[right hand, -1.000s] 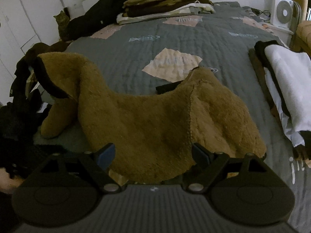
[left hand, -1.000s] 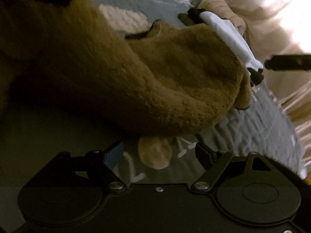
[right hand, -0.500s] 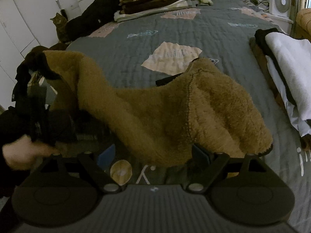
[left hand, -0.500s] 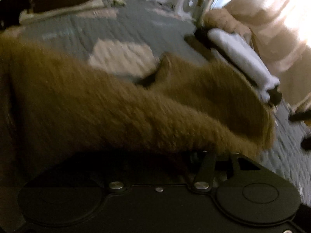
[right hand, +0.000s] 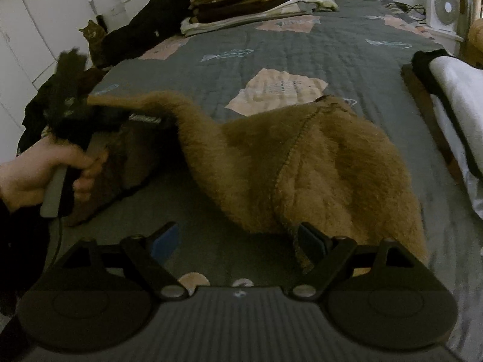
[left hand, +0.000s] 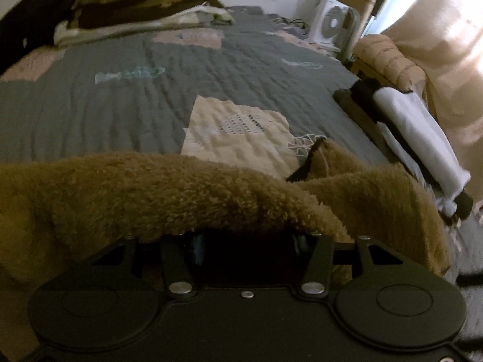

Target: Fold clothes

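Presently no writing is readable. Brown fleece (right hand: 302, 163) lies on the bed (right hand: 302, 54). Left gripper (left hand: 247, 241), fingers buried, grip undeterminable; right gripper (right hand: 238, 241) spread apart, empty, low at the fleece's near edge.

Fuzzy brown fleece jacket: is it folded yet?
Not yet. The fuzzy brown fleece jacket lies rumpled on the grey quilted bed, one end lifted.

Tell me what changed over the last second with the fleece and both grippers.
The left gripper has carried the raised edge of the brown fleece garment across and lower, and the fleece now drapes over its fingers; whether they grip it cannot be seen. The right gripper stays open at the near hem, holding nothing. The folded pile on the grey quilt is unmoved.
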Available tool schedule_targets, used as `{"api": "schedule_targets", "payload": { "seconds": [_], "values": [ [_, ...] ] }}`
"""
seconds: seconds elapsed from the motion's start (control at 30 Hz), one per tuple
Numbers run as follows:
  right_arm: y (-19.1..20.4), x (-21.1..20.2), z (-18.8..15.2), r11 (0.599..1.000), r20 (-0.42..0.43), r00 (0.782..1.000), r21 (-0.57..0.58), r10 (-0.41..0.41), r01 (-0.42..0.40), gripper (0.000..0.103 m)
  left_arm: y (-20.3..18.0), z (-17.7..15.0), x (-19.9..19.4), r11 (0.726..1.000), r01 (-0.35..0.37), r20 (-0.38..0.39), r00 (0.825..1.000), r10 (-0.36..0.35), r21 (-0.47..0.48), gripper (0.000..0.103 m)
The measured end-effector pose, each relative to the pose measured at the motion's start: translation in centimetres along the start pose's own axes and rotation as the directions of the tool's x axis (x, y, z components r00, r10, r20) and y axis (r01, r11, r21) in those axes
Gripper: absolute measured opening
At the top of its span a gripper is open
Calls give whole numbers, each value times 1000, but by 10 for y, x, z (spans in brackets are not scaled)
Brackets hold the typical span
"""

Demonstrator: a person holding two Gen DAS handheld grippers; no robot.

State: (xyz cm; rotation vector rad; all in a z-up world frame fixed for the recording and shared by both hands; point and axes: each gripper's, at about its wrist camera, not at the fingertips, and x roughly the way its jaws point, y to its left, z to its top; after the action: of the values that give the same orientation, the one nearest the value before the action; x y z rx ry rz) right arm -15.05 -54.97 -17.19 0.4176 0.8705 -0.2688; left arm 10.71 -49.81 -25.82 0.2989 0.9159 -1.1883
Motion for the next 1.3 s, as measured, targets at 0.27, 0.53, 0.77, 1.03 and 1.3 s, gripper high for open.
{"api": "schedule_targets", "payload": {
  "seconds": [0.27,0.53,0.77,1.03,1.3],
  "values": [
    [12,27,5,998,0,999,-58,-32,32,85,20,19,3,998,-1,-68,998,-3,-61,51],
    [4,50,9,987,-22,994,-124,-107,103,85,58,-35,-63,983,-124,-115,983,139,133,75],
    [13,60,5,957,-29,987,-247,-160,148,85,70,-103,-110,932,-256,-104,951,290,259,80],
    [24,69,2,904,-32,977,-389,-209,181,85,42,-123,-91,888,-315,2,943,333,336,80],
    [19,55,2,954,-27,987,-262,-157,144,85,-3,-140,-14,621,-512,186,838,513,593,62]
  ]
}}
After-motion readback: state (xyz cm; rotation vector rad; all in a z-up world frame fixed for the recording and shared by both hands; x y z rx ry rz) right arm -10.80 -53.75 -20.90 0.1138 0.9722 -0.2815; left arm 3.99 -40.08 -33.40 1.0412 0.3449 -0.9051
